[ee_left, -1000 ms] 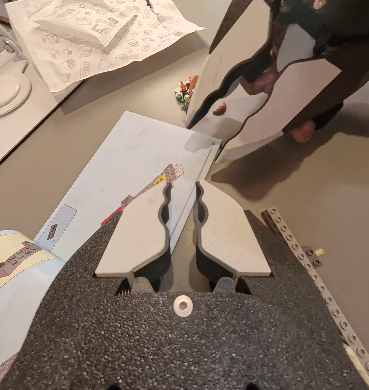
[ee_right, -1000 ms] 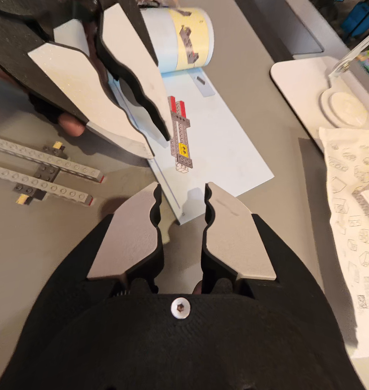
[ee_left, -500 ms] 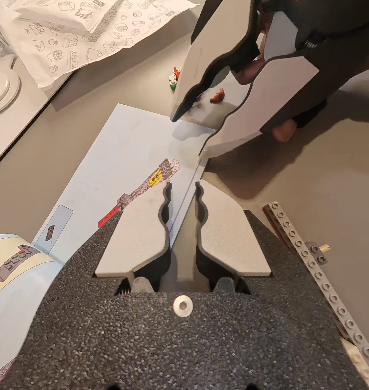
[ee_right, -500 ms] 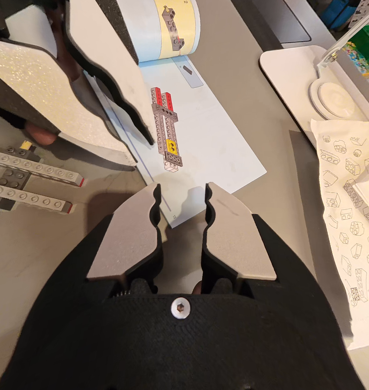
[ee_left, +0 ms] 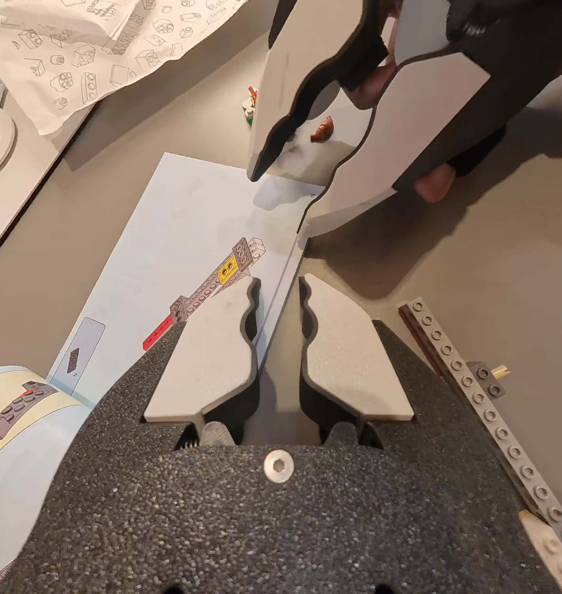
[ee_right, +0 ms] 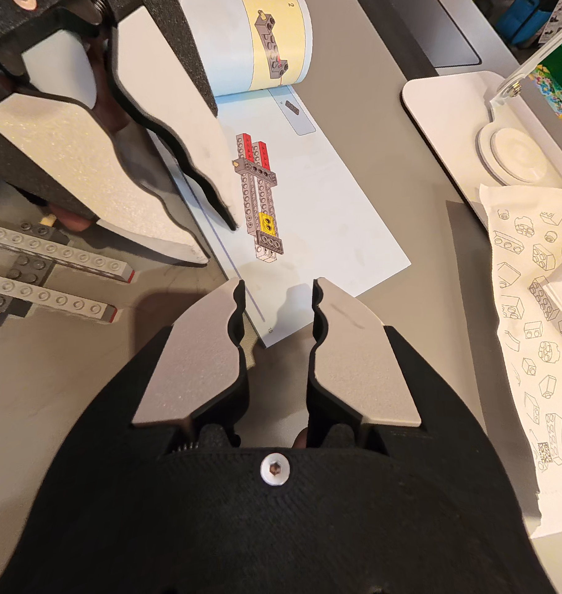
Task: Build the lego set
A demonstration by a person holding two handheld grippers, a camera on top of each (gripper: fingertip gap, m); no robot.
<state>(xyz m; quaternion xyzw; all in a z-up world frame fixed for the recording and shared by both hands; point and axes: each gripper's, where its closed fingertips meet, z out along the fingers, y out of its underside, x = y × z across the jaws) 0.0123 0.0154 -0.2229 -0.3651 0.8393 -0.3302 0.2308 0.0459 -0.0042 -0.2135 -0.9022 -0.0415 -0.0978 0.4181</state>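
Seen from the left gripper (ee_left: 279, 279), the rolled-back pages of the instruction booklet (ee_left: 22, 418) lie at its far left, and the open pale blue page (ee_left: 176, 241) spreads ahead and to the left of its fingers. The fingers stand apart with nothing between them; they hover over the right edge of this page, and the left finger covers part of the printed drawing. To the right of this gripper lies a long grey studded beam assembly (ee_left: 466, 382) with a red underside and a dark cross piece on the tan table (ee_left: 466, 273); it is built in part and nobody holds it. Ahead, beyond the page, some small loose bricks (ee_left: 321, 128) wait untouched near the other gripper. The right gripper (ee_right: 278, 283) is also parted and holds nothing; it hangs above the near corner of the same page. To its left are the two grey beams, and to its right a white paper bag printed with brick outlines (ee_right: 530, 321) and a white tray (ee_right: 450, 106). So, as far as I can judge, one part stands assembled, and both tools are only above the page.
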